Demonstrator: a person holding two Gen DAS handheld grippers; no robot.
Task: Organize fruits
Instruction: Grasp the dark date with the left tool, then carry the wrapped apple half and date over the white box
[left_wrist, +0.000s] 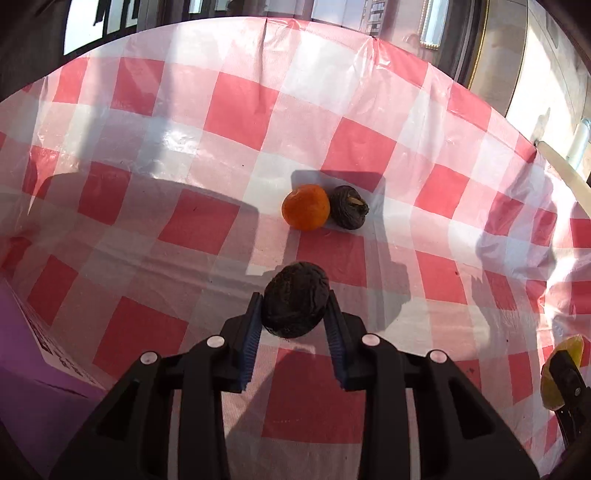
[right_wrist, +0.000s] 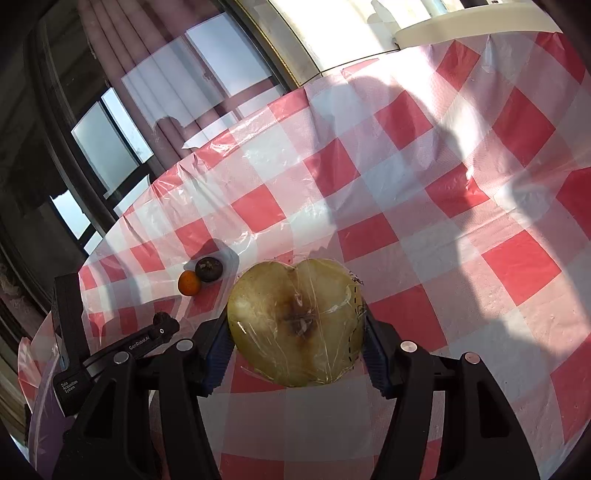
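Left wrist view: left gripper (left_wrist: 294, 300) clamps a dark wrinkled fruit (left_wrist: 295, 299) above the red-checked tablecloth (left_wrist: 229, 110). Farther off, an orange (left_wrist: 306, 206) touches another dark fruit (left_wrist: 348, 207).

Right wrist view: right gripper (right_wrist: 295, 328) grips a plastic-wrapped halved apple (right_wrist: 295, 321). The other gripper, far left, reads "GenRobot.AI" and "Data Acquisition System".

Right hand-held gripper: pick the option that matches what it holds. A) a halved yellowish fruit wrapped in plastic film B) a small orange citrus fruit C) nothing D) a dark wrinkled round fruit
A: in the right wrist view the right hand-held gripper is shut on the film-wrapped fruit half, cut face up, while the orange fruit sits on the tablecloth.
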